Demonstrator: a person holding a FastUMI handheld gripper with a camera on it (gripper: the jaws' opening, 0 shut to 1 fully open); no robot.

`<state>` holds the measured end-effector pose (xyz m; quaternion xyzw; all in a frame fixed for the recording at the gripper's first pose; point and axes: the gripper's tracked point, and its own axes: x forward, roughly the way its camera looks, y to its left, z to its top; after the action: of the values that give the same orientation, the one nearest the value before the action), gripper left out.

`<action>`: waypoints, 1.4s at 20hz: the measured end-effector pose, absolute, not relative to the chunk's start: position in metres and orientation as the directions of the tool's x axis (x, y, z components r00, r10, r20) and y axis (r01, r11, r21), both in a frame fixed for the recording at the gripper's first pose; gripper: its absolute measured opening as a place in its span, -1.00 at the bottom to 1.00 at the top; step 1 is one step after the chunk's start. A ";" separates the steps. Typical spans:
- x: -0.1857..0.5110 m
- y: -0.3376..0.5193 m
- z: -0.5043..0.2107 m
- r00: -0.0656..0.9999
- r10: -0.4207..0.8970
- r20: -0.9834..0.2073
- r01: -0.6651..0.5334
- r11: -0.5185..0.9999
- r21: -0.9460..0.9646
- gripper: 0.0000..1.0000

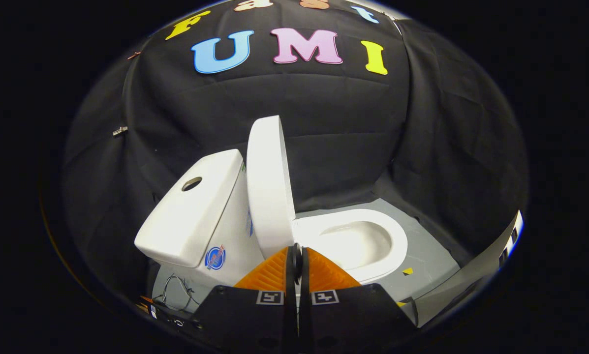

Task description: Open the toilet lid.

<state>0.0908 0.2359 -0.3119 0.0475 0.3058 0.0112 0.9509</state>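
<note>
Just beyond the pressed-together fingers (297, 255), seemingly empty, the toilet lid (269, 182) upright.

Bright overhead light, sharp centre, dim fisheye-bent edges, soft glare on porcelain.

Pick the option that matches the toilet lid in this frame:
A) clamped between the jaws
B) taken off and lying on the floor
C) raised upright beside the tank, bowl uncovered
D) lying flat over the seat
C: the lid stands upright next to the tank, the bowl lies open, and the gripper has its jaws closed together on nothing, just short of the lid's lower edge.
</note>
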 end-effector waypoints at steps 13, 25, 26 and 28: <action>0.082 0.296 -0.313 0.823 0.077 -0.563 -0.083 0.996 0.015 -0.88; 0.076 0.306 -0.315 0.839 0.095 -0.536 -0.127 0.992 -0.024 -0.33; 0.076 0.306 -0.309 0.846 0.093 -0.525 -0.132 0.991 -0.037 -0.18; 0.073 0.307 -0.300 0.853 0.105 -0.511 -0.145 0.989 -0.039 0.49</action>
<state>0.0734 0.3075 -0.3000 -0.0382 0.2631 0.0649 0.9618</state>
